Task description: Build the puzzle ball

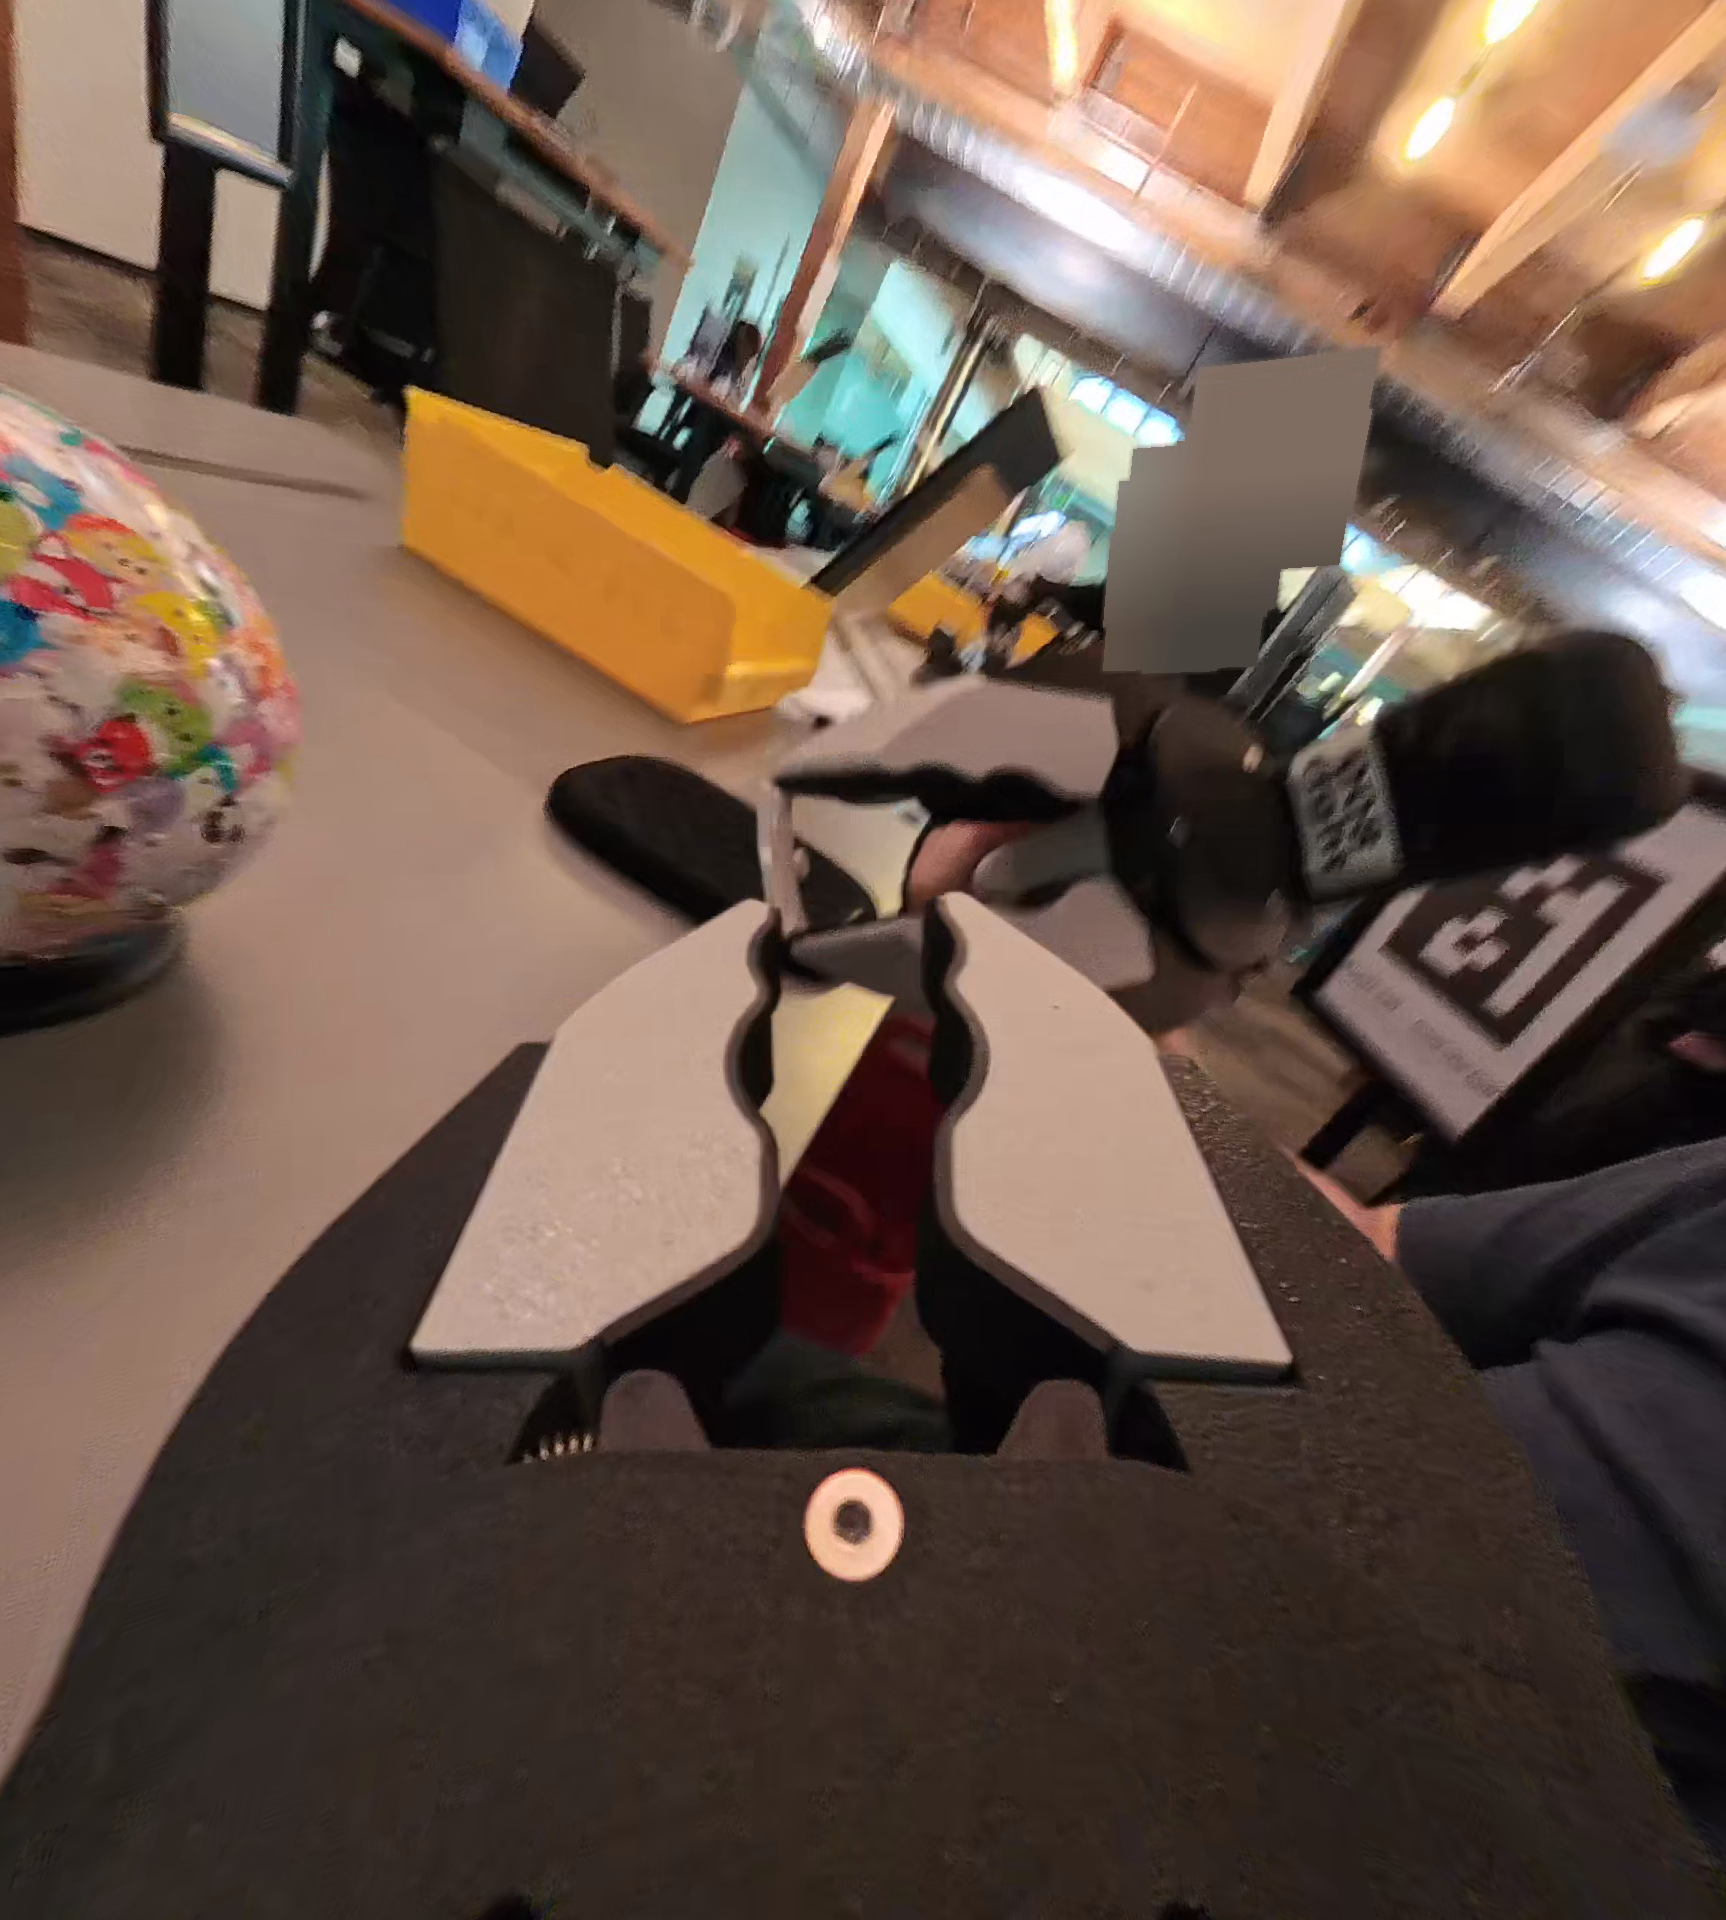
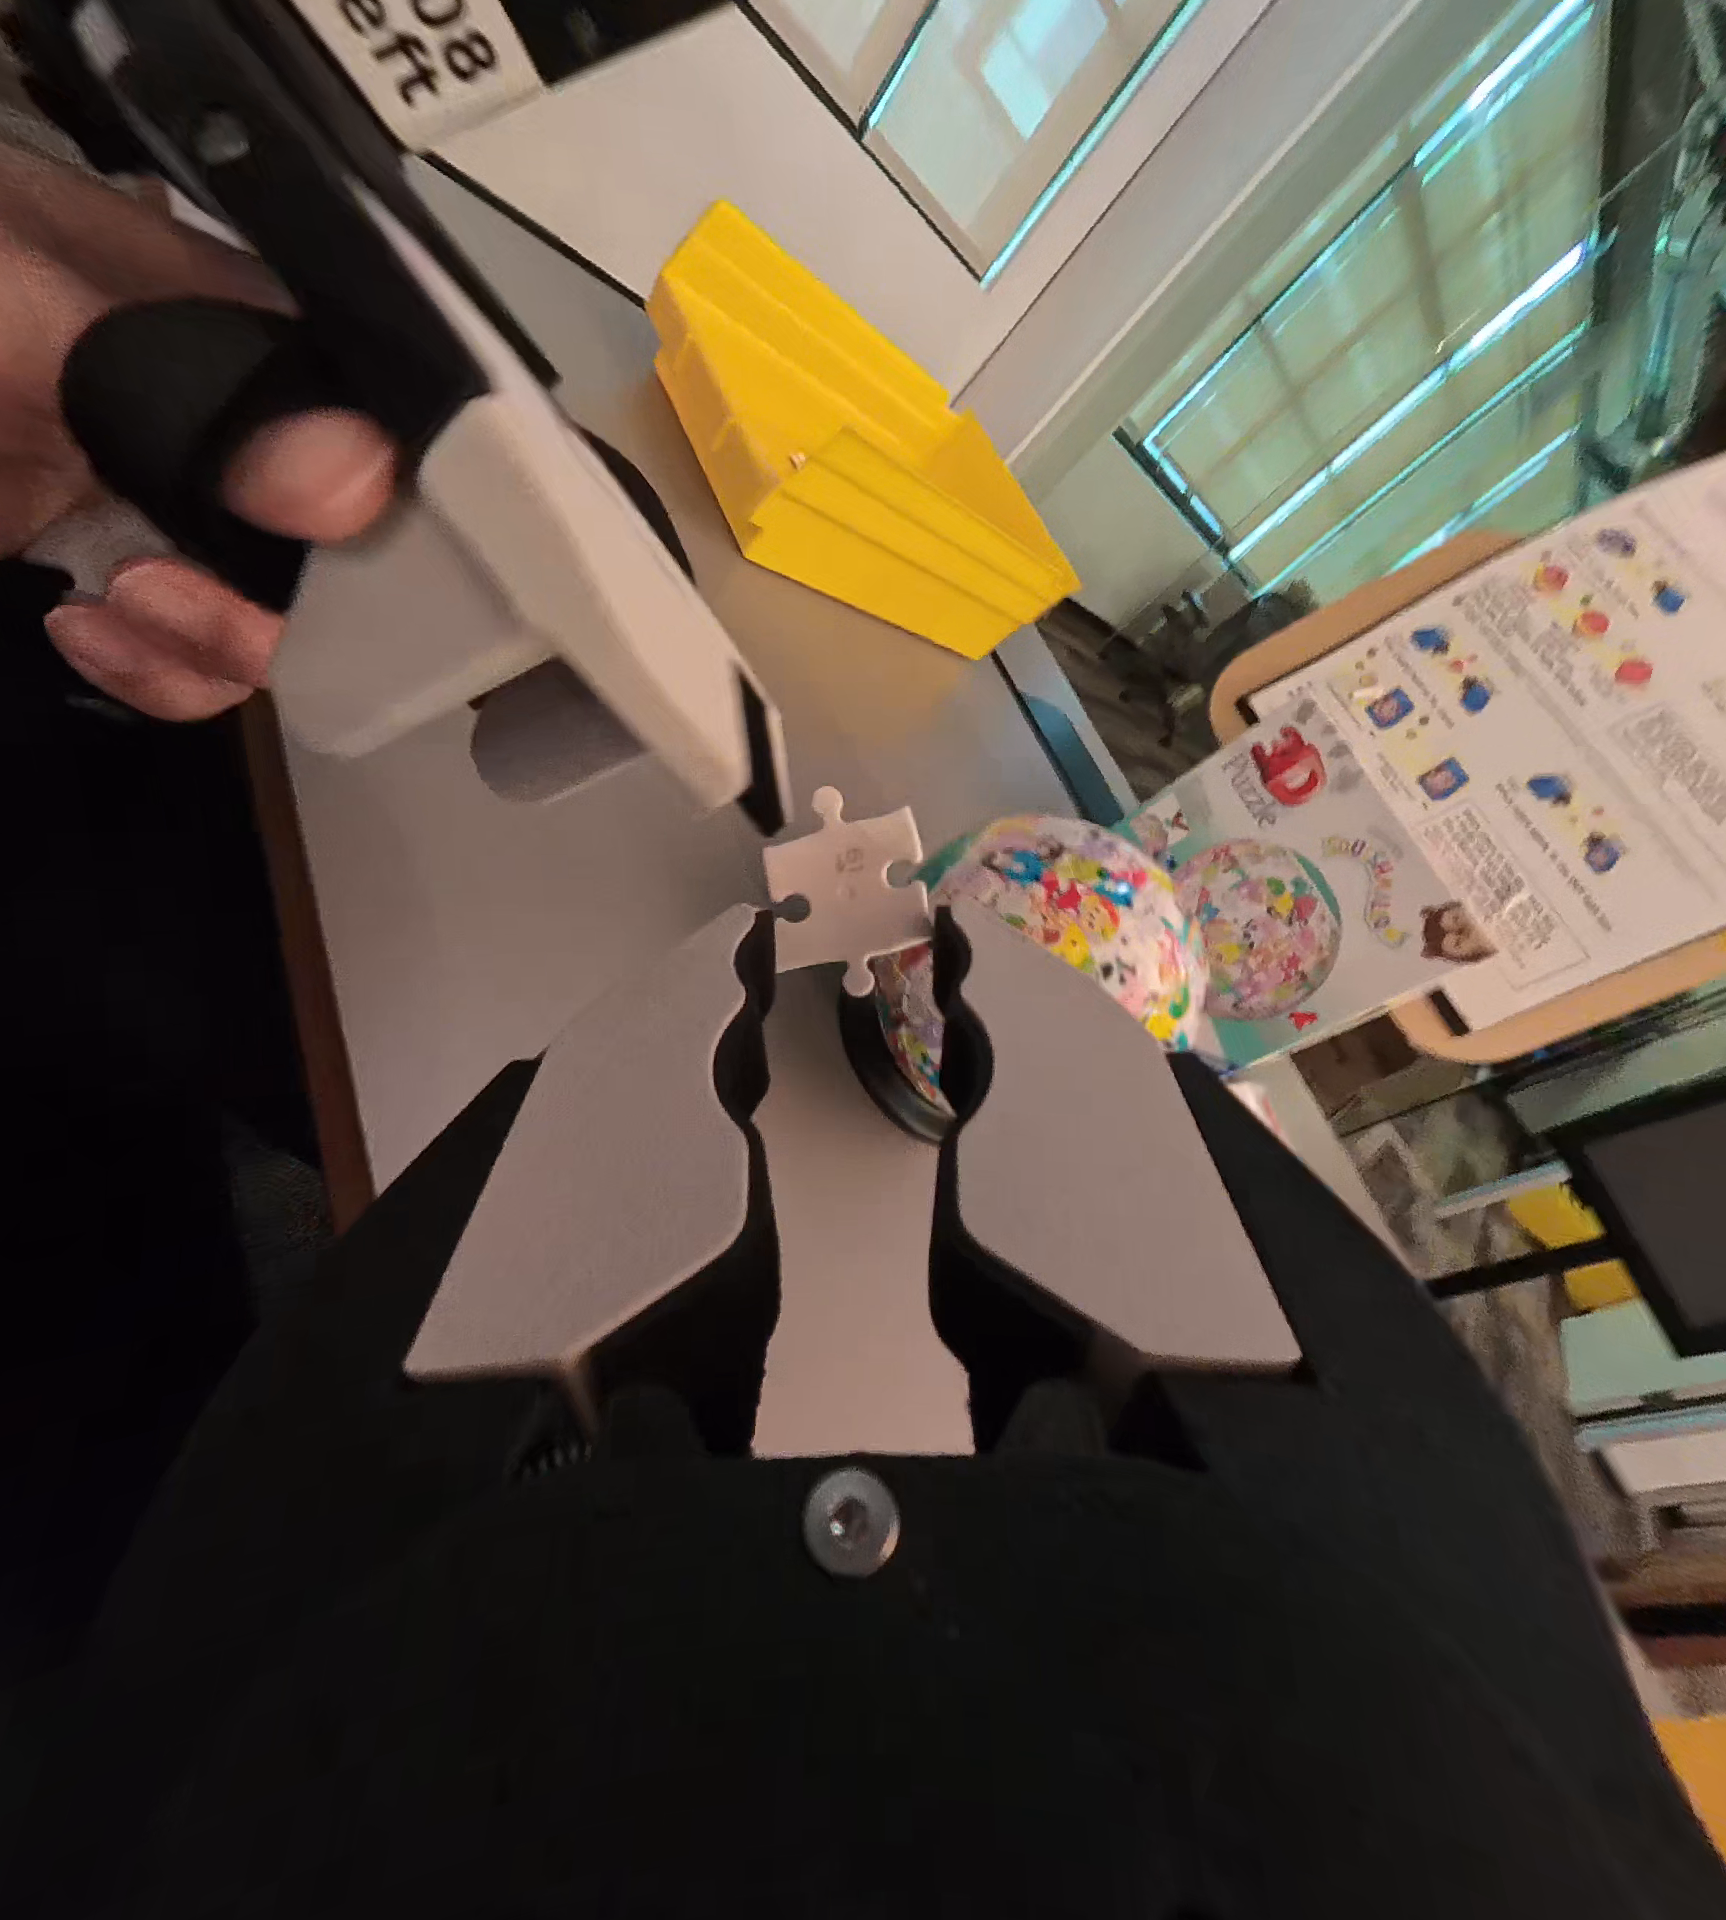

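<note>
The puzzle ball [image 1: 80, 665], covered in colourful figures, sits on a black ring stand [image 1: 38, 987] at the left of the grey table; it also shows in the right wrist view [image 2: 1067, 914]. A loose puzzle piece [image 2: 843, 873], pale back side facing the camera, is held by its edges between the fingertips of my right gripper [image 2: 846, 920], above the table. My left gripper [image 1: 848, 920] is open, and its tips [image 2: 765, 810] touch the piece's upper corner. In the left wrist view the piece [image 1: 781, 862] shows edge-on beside the left finger.
A yellow bin [image 1: 589, 561] stands on the table behind the grippers and also shows in the right wrist view [image 2: 838, 447]. A flat black round pad [image 1: 651, 821] lies on the table. The puzzle box [image 2: 1254, 914] and a printed sheet [image 2: 1565, 727] stand beyond the ball. Only a small space, under 4 cm, lies between the two pairs of fingers.
</note>
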The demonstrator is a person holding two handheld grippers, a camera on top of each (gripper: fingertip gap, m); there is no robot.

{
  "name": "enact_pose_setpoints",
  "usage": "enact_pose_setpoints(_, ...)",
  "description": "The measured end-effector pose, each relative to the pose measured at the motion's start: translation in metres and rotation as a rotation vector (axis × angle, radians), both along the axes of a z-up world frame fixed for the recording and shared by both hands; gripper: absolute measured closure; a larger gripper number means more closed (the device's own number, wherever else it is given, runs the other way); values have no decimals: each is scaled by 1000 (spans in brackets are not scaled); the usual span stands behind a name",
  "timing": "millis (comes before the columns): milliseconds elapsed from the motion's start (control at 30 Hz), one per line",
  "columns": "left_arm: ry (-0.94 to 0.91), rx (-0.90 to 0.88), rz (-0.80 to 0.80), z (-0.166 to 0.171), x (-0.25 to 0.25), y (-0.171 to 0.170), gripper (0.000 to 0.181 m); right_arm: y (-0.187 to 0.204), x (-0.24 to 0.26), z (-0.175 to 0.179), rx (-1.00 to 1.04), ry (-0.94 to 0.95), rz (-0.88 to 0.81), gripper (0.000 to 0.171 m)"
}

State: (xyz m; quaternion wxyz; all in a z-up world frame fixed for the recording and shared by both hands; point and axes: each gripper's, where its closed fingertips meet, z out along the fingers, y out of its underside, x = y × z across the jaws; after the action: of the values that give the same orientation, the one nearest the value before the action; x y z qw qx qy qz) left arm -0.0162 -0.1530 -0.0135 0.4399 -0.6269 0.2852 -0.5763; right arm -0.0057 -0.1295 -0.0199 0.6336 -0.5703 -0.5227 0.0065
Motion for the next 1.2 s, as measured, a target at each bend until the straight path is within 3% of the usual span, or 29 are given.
enact_pose_setpoints(133,-10,-11,18,1,-12,-12,163,-25,-18,10,90,-11,45,142)
enact_pose_setpoints(200,6,-4,3,1,-17,-17,162,-34,-24,14,132,-31,79,170)
enact_pose_setpoints(300,43,1,61,-8,-21,-2,164,-33,-33,19,194,-25,108,170)
enact_pose_setpoints(367,205,9,238,-42,-31,40,181,9,-23,-10,125,-103,-11,170)
enact_pose_setpoints(433,304,-58,256,-69,-33,61,180,50,-2,-46,-54,-113,-117,170)
enact_pose_setpoints(500,279,-92,195,-73,-27,58,177,59,10,-53,-130,-17,-96,170)
enact_pose_setpoints(633,355,-16,201,-84,-32,43,173,58,60,-33,-191,94,-153,170)
enact_pose_setpoints(700,391,10,188,-90,-33,36,172,49,83,-40,-366,101,-125,162)
enact_pose_setpoints(767,367,36,191,-89,-30,32,173,35,81,-59,-561,118,-6,140)
enact_pose_setpoints(833,370,65,174,-90,-25,29,173,23,74,-87,-613,-16,139,139)
enact_pose_setpoints(900,422,103,175,-90,-24,30,173,41,89,-110,-647,-175,67,137)
enact_pose_setpoints(1033,497,165,222,-67,-21,34,171,32,78,-130,-974,-181,195,136)
enact_pose_setpoints(1200,450,271,229,-22,2,31,171,43,86,-136,-880,-243,85,137)
